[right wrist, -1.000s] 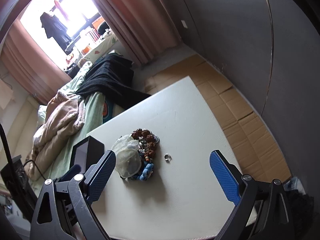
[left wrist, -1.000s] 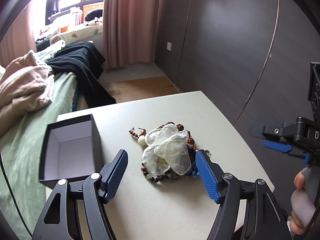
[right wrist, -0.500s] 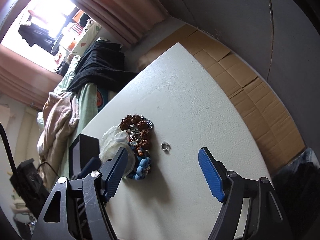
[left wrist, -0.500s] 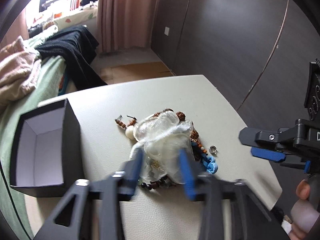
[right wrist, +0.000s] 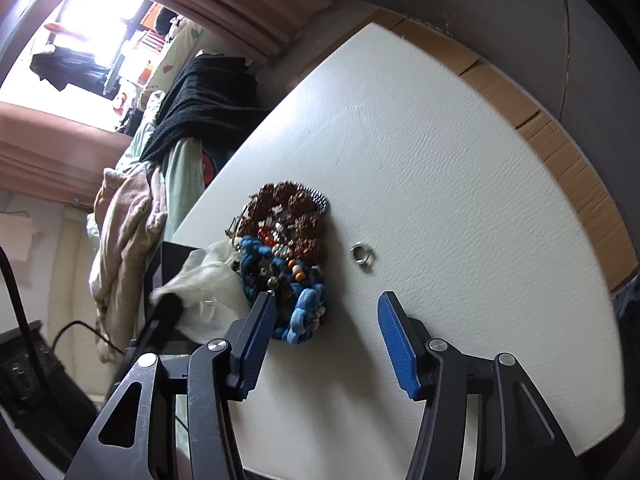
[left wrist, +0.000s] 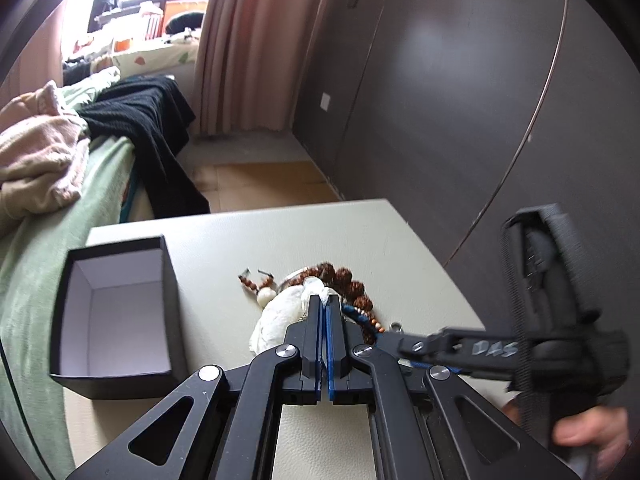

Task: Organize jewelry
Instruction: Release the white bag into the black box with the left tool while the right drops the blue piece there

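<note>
"DAS" on right gripper (right wrist: 326, 330), closing, nothing between; left gripper (left wrist: 325, 300) pinching clear bag (left wrist: 276, 320).

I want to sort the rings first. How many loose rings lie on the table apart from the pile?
1. A small silver ring lies alone on the white table, just right of the jewelry pile. More may be hidden inside the pile.

1. A tangled jewelry heap (right wrist: 286, 240) of brown, blue and orange beads is piled on the white table, beside a crumpled clear bag (left wrist: 280, 320);
2. A small silver ring (right wrist: 361, 255) is laid flat just beside the heap;
3. An open black box (left wrist: 116, 312), white inside, is set upright nearby.
</note>
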The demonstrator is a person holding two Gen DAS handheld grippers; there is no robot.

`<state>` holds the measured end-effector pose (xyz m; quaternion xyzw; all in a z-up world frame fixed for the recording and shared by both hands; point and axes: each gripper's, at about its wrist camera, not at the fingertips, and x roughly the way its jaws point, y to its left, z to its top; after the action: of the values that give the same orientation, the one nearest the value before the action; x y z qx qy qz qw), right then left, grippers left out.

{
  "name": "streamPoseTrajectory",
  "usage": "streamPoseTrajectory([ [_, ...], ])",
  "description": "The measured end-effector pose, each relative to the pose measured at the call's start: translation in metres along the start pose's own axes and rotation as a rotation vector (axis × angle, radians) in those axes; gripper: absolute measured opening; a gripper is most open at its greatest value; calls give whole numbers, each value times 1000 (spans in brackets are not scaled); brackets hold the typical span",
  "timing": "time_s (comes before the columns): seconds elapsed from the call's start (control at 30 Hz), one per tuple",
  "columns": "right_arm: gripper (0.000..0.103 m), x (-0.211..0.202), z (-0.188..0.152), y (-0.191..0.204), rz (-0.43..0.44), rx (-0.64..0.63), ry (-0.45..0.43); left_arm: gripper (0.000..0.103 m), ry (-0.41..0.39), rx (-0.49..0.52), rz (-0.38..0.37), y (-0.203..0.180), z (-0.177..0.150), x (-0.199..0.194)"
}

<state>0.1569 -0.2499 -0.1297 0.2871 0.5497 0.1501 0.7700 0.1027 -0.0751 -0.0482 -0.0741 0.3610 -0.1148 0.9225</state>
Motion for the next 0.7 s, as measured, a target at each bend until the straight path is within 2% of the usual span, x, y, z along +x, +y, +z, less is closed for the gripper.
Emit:
streamPoseTrajectory([
  [0.07, 54, 5, -1, 5, -15, -11, 3, 0, -22, -5, 7, 2, 1, -8],
  [0.1, 46, 8, -2, 6, -21, -13, 4, 0, -34, -11, 10, 5, 2, -13],
  [0.13, 32, 12, -2, 8, -30, -12, 8, 0, -42, -17, 13, 7, 2, -16],
  [0.2, 18, 12, -3, 8, -20, 2, -16, 0, -62, -33, 21, 13, 3, -25],
  [0.3, 16, -2, -5, 15, -30, -37, -100, 0, -88, -59, 30, 24, 5, -37],
  [0.47, 15, -26, -7, 32, 53, -93, -190, 0, -154, -115, 32, 43, 9, -63],
  [0.7, 15, -33, -10, 62, 149, -173, -230, 0, -206, -194, 50, 77, 11, -88],
])
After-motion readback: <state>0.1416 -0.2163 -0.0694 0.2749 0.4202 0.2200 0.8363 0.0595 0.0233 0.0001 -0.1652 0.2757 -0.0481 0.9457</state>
